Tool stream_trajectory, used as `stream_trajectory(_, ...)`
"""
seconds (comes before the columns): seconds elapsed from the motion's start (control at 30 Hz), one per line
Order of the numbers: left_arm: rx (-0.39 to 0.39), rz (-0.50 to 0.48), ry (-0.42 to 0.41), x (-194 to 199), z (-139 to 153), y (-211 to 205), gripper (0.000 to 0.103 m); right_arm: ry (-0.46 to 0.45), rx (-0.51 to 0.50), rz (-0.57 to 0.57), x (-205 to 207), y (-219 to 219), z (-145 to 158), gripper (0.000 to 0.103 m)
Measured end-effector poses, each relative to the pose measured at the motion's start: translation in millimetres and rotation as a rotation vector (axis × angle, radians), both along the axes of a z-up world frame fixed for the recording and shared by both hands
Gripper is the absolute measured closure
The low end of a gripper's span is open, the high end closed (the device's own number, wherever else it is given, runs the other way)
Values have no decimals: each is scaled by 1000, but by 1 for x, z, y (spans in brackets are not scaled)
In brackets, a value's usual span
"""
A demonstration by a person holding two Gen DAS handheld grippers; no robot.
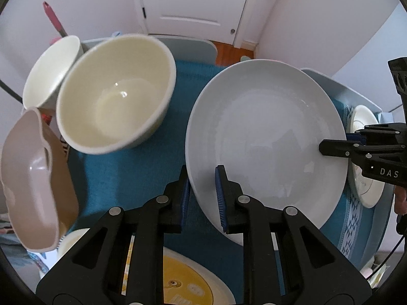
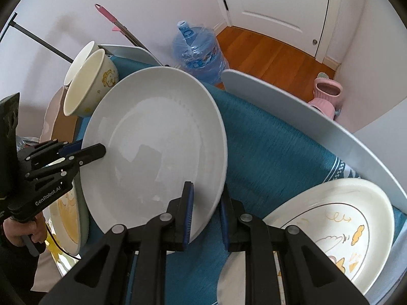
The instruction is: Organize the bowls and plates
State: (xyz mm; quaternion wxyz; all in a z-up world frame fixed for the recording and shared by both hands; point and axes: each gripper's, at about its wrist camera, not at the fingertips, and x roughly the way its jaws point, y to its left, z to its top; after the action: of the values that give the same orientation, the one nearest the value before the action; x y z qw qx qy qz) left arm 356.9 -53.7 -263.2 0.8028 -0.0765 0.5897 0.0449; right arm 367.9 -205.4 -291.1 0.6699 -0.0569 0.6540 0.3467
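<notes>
A large white plate [image 1: 267, 137] is held above the teal cloth [image 1: 122, 172] by both grippers; it also shows in the right wrist view [image 2: 155, 150]. My left gripper [image 1: 202, 195] is shut on its near left rim. My right gripper [image 2: 206, 213] is shut on its opposite rim and appears in the left wrist view [image 1: 335, 145]. A cream bowl [image 1: 114, 94] and a white bowl [image 1: 51, 71] stand at the left. A cartoon-print plate [image 2: 335, 226] lies at the right. A yellow-centred plate [image 1: 188, 279] lies below my left gripper.
A pinkish-beige oval dish [image 1: 30, 185] sits at the far left. The grey table edge [image 2: 292, 101] curves behind the cloth. Beyond it are a blue water jug [image 2: 195, 50], a pink vase [image 2: 326, 94], a pink-handled tool [image 2: 112, 17] and a white door [image 2: 274, 7].
</notes>
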Motion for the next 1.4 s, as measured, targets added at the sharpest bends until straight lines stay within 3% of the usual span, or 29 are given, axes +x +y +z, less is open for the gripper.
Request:
stream_trajectory(0.3,-20,-17,-55,-15,47,6,86,-31,16,-18,-19,-4,49,85)
stream_trajectory(0.5,-29,-65,-94,-53,80,24,86,-48,53,-62,-62,4,83,85)
stream_trajectory(0.63,-38,-101,-92,-91,86,43,86,-57,55,-108,-96,16,95,85)
stream_trajectory(0.93,-129,-170,-17,-149,46,91,86,-42,-13,-231,-176,54,84,86)
stream_trajectory(1.13,-191,-207,22,-157,6,116,86,-27,-56,-343,-200,74,71,86)
stream_trajectory(1.4,-176,-231,26,-164,-11,125,86,-70,-114,-354,-220,87,66,86)
